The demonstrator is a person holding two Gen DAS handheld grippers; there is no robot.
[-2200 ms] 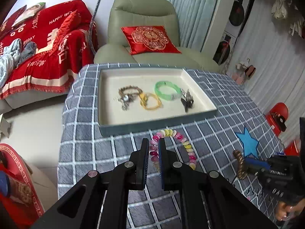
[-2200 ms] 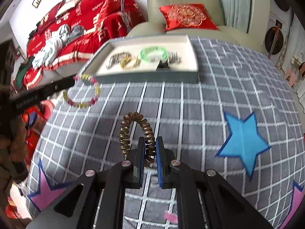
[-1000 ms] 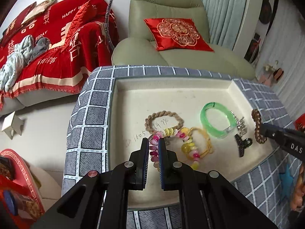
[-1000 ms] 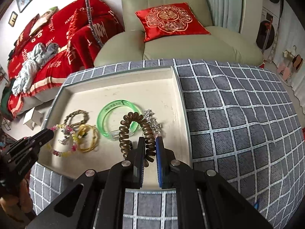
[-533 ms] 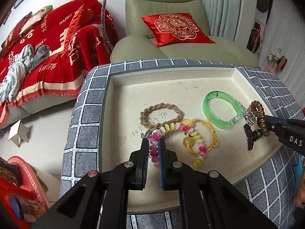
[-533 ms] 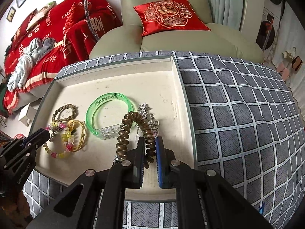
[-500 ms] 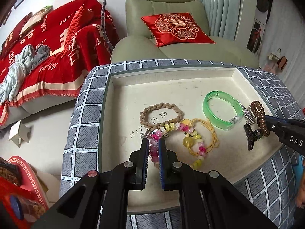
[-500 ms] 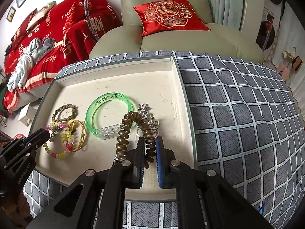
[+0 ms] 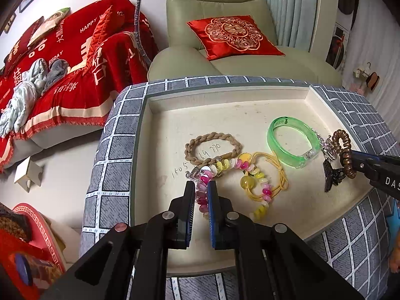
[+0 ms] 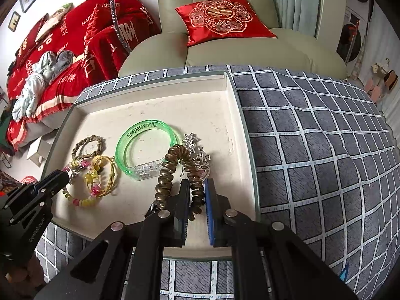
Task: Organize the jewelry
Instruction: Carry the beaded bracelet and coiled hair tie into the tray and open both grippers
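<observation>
Two grippers work over one cream tray (image 9: 155,165). Your left gripper (image 9: 201,193) is clenched on the multicoloured bead bracelet (image 9: 252,172), its pads pinching the pink beads at the near end of the loop; the rest of the loop trails forward and rightward across the tray floor, lying over the yellow cord bracelet (image 9: 278,175) and touching the near edge of the braided tan bracelet (image 9: 212,147). Your right gripper (image 10: 196,195) has its jaws opening: the bronze coil bracelet (image 10: 172,172) stands between them, leaning on the left pad, with a gap at the right pad, so the grip is released. The coil arches forward from the fingertips, its far side reaching down toward the tray floor just beside the green bangle (image 10: 147,147). Behind the coil lies a silver rhinestone piece (image 10: 197,155), partly hidden. In the left wrist view a black clip (image 9: 330,177) lies under the coil, near the tray's right wall. All the jewellery sits in the near half of the tray. The tray rests on a grey checked cloth (image 10: 312,150); beyond it stand a pale green armchair (image 10: 225,25) with a red cushion (image 10: 220,17) and a sofa under a red throw (image 9: 62,62)
</observation>
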